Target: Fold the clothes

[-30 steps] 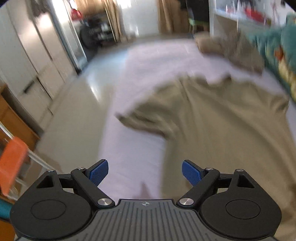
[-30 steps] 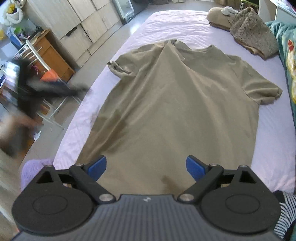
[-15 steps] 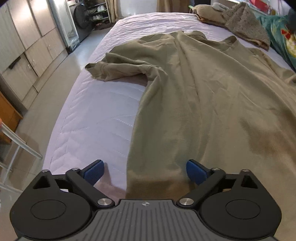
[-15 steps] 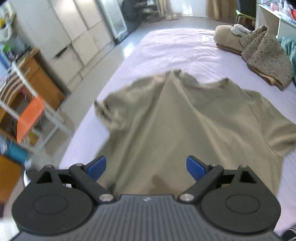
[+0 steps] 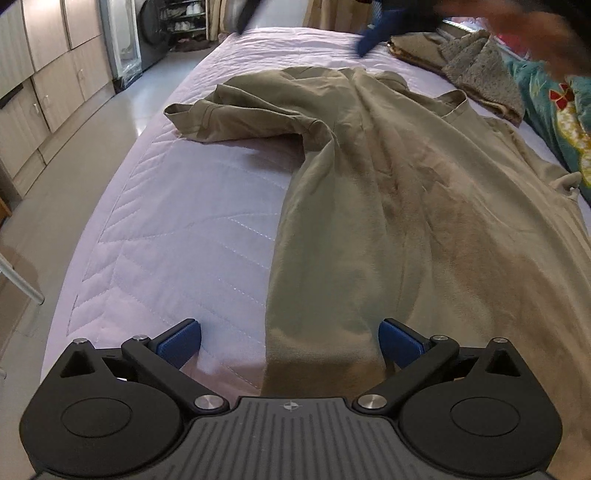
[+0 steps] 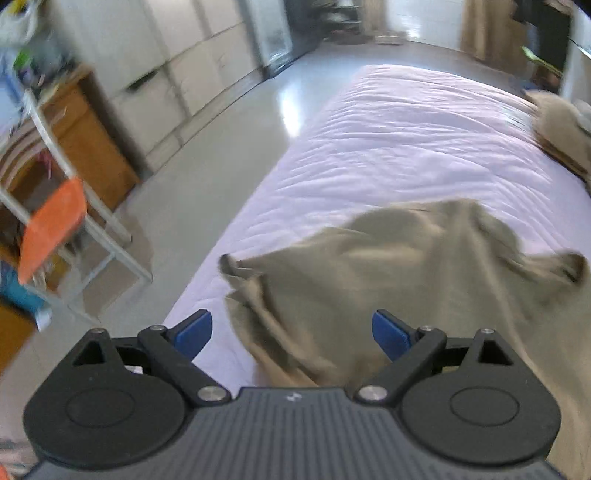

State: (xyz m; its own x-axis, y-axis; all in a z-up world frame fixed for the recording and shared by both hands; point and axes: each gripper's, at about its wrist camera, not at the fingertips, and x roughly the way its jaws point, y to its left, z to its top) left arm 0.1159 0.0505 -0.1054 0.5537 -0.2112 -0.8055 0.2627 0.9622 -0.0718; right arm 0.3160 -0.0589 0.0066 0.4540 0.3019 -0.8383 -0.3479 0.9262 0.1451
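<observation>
Right-wrist shirt (image 6: 388, 280) blurred, hem cropped.

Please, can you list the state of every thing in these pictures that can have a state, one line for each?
Olive T-shirt: spread flat on the bed, not folded, one sleeve crumpled.
Bed cover: smooth, partly bare.
Folded clothes: lying at the far end of the bed.
Left gripper: fingers opening wide, straddling the shirt's hem corner, not gripping.
Right gripper: open, above the sleeve, holding nothing.

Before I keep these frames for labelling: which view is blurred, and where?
Left wrist view: olive shirt and bed sharp; only the right claw smears across the top edge. Right wrist view: motion blur throughout, shirt soft, floor glare.
</observation>
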